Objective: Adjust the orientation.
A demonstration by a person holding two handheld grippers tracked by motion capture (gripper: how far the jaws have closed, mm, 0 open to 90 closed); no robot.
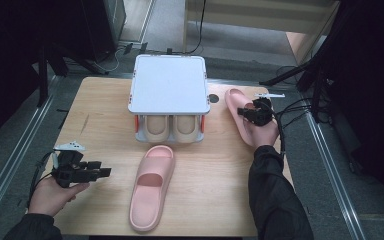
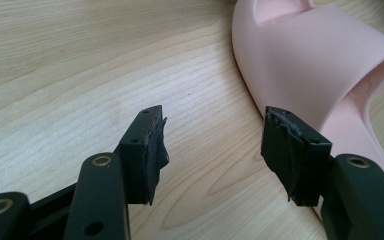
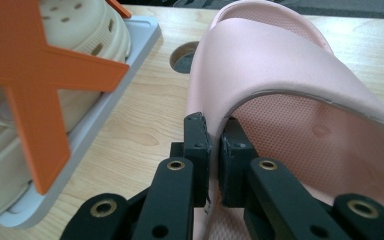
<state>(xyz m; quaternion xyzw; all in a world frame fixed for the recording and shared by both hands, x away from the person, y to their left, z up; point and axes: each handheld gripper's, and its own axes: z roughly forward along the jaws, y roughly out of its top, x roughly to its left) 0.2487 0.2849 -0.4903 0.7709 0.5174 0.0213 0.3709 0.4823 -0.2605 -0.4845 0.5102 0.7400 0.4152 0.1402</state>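
- the right gripper (image 3: 212, 135) was clenched on the side wall of the far pink slipper (image 3: 300, 100), one jaw inside and one outside, just beside the shoe rack (image 1: 168, 82).
- the left gripper (image 2: 212, 145) stood released over the tabletop (image 2: 80, 75), the near pink slipper (image 2: 320, 65) just off its right jaw.
- risk: the soft wall seemed thinly pinched, so the slipper could twist or slip free on lifting.
- it could also catch the orange cross brace (image 3: 35, 85) to the gripper's left.
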